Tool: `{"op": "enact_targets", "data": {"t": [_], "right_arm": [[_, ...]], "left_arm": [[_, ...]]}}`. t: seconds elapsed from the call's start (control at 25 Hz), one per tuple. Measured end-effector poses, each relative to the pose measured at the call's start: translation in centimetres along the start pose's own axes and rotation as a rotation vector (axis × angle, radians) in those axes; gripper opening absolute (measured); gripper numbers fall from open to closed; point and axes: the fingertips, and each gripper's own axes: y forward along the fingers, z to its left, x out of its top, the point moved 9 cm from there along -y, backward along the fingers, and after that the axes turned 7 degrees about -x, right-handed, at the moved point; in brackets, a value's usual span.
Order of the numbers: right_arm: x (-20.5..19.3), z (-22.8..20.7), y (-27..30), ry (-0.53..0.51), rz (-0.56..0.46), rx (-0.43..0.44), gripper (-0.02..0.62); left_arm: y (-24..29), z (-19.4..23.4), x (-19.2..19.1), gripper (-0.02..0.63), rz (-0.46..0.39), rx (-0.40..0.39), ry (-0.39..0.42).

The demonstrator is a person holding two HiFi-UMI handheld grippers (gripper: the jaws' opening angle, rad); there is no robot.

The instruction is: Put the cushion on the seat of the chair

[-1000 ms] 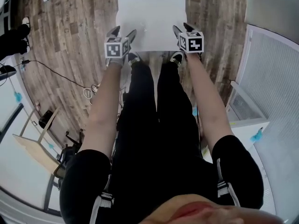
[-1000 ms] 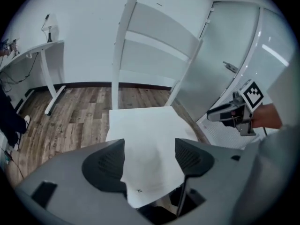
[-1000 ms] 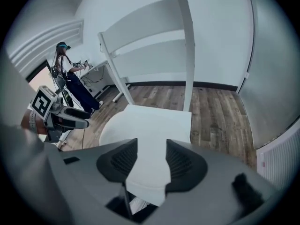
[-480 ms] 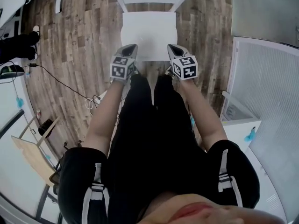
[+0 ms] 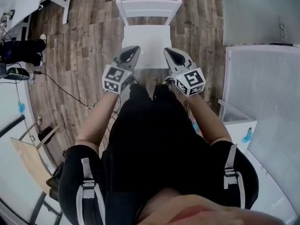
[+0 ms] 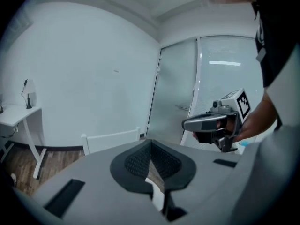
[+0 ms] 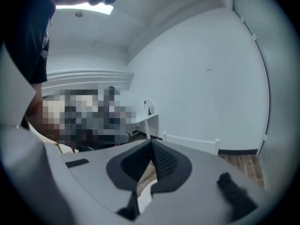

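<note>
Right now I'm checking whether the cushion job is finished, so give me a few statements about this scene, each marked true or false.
1. The left claw grips the cushion. False: it is shut on nothing.
2. The right claw is shut and empty. True.
3. The cushion lies on the seat of the chair. True.
4. The chair stands on carpet. False: it stands on a wood-plank floor.
</note>
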Motion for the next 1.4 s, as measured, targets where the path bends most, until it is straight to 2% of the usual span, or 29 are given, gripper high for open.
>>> {"op": "enact_targets", "data": {"t": [0.36, 0.6, 0.96, 1.4], "right_arm": [[9.2, 1.7, -4.5, -0.095, -0.231, 0.053, 0.015], [12.2, 2.6, -4.9, -0.196, -0.309, 0.066, 0.015], [12.3, 2.2, -5.2, -0.188, -0.309, 0.077, 0.015], [11.7, 2.0, -5.4, -0.169, -0.295, 0.076, 0.015]], "left_arm": [[-4.5, -4.6, 9.2, 0.012, -0.226, 0.002, 0.125], [-4.9, -5.2, 11.4, 0.012, -0.304, -0.011, 0.170], [-4.9, -5.6, 12.1, 0.012, -0.339, -0.015, 0.204], [-5.3, -5.7, 11.7, 0.012, -0.316, -0.014, 0.211]]}}
